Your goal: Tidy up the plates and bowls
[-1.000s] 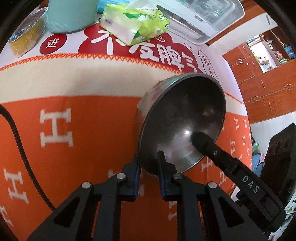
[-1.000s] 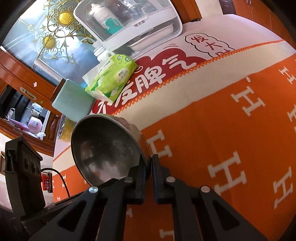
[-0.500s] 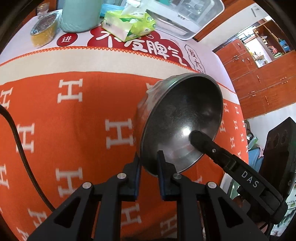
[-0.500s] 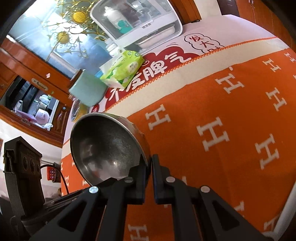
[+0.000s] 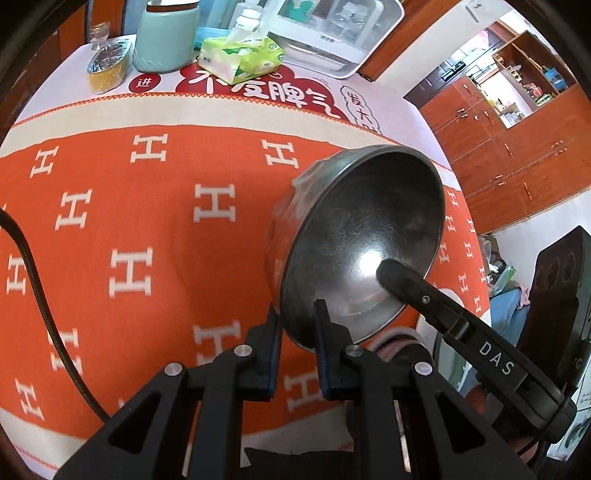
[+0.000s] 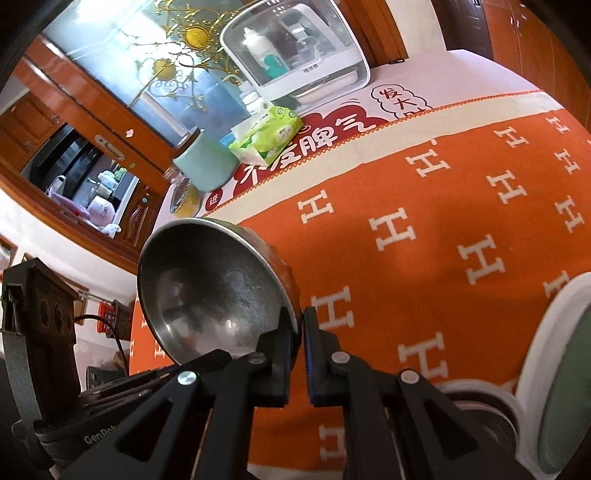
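Observation:
A steel bowl [image 5: 362,236] hangs tilted on its side above the orange tablecloth [image 5: 147,229], held from two sides. My left gripper [image 5: 297,325] is shut on the bowl's near rim, one pad inside and one outside. My right gripper [image 6: 299,325] is shut on the opposite rim of the same bowl [image 6: 210,284]. The left wrist view shows the right gripper's inner finger [image 5: 395,273] lying inside the bowl. A white-rimmed, pale green round thing [image 6: 561,369] shows at the lower right of the right wrist view; I cannot tell what it is.
At the table's far end stand a green tissue pack [image 5: 240,59], a mint canister [image 5: 166,37], a glass jar with yellow contents [image 5: 109,66] and a white box with a clear lid [image 5: 332,33]. A black cable [image 5: 37,295] crosses the cloth on the left. Wooden cabinets [image 5: 509,147] stand beyond.
Both grippers have drawn back and up from the table's far end with the bowl still gripped. The far objects look smaller, and the white-rimmed green thing has come into the right wrist view.

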Demonstrator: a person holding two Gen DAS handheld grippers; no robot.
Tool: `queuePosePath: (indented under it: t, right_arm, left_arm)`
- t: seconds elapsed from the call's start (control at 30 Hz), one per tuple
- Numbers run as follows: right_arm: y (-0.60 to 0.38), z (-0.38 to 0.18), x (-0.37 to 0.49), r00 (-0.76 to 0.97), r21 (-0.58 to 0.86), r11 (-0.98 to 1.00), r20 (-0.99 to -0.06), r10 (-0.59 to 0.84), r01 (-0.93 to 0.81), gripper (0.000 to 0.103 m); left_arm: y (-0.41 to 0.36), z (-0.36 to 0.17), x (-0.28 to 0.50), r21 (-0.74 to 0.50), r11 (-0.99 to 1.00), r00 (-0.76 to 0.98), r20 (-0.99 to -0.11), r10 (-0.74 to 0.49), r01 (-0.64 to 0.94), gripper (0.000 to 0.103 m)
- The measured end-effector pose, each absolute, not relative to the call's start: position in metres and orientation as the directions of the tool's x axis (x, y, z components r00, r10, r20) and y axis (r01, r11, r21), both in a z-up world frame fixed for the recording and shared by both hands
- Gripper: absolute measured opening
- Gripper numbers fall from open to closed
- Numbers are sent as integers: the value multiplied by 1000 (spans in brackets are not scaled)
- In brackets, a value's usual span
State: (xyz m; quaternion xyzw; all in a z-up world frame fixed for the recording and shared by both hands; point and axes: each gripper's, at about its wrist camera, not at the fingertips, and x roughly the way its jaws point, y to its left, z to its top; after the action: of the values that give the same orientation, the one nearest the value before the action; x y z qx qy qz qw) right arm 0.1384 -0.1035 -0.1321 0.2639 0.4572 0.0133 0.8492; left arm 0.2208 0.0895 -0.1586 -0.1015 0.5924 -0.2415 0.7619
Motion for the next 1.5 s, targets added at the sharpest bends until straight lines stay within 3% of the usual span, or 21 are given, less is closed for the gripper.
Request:
queuePosePath:
  t: [0.63, 1.5]
  right_arm:
    - [-139, -99, 33, 614, 400, 898, -760, 213, 184, 7]
    - [-190, -160, -34, 531, 482, 810, -806, 261, 333, 7]
  left_arm:
    - [44, -134, 122, -489, 830, 180, -821, -541, 267, 14]
    - [3, -160, 65, -414, 861, 92, -885, -457, 294, 17]
